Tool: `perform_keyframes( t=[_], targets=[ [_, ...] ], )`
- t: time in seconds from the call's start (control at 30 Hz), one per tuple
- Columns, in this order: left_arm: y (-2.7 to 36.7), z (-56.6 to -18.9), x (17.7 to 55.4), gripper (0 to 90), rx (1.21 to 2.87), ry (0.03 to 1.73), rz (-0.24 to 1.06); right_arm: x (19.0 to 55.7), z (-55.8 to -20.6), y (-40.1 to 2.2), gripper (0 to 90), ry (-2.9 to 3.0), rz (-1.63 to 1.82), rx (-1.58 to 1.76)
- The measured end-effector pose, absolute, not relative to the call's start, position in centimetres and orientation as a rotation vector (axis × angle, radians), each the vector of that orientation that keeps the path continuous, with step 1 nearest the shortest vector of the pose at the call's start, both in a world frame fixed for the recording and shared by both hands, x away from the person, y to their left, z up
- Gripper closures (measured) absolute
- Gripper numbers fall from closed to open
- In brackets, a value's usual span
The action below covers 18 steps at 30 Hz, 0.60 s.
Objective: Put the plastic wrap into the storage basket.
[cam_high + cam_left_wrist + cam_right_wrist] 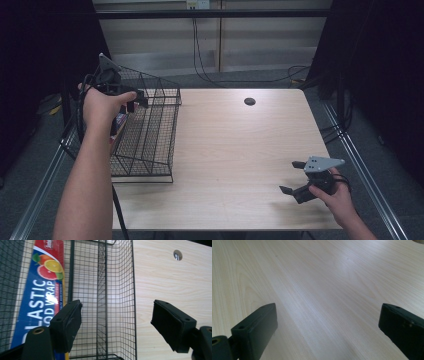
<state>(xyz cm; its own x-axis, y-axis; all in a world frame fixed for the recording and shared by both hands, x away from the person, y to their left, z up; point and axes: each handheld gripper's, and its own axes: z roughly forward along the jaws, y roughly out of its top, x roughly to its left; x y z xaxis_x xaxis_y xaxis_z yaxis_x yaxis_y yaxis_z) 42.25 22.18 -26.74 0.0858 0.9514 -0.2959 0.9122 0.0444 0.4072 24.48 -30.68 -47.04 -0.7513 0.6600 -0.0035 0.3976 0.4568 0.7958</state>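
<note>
I'm holding the left claw point(116, 325) apart and empty above the basket point(105, 290); box point(40, 297) sitting left, I'm lifting clear of the wires.

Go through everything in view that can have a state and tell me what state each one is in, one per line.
left gripper: open, nothing between the jaws, above the basket
right gripper: open, empty, low over the table
wire basket: upright on the table's left edge, holding the box
plastic wrap box: lying flat in the basket's left compartment, closed
table: bare wood, a round hole near the far edge
</note>
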Motion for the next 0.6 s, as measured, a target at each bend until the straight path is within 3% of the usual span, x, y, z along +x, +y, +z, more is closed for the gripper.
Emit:
perform_keyframes(
  t=[0.23,0.6],
  targets=[
    [21.3,-26.9,42.0,16.1,1.873,1.786,0.093,24.6,-47.0,-30.6,2.0,2.403,1.197,0.896],
    [20.1,-27.3,41.7,12.1,1.899,1.719,0.077,24.6,-46.9,-30.5,2.0,2.407,1.196,0.888]
  ],
)
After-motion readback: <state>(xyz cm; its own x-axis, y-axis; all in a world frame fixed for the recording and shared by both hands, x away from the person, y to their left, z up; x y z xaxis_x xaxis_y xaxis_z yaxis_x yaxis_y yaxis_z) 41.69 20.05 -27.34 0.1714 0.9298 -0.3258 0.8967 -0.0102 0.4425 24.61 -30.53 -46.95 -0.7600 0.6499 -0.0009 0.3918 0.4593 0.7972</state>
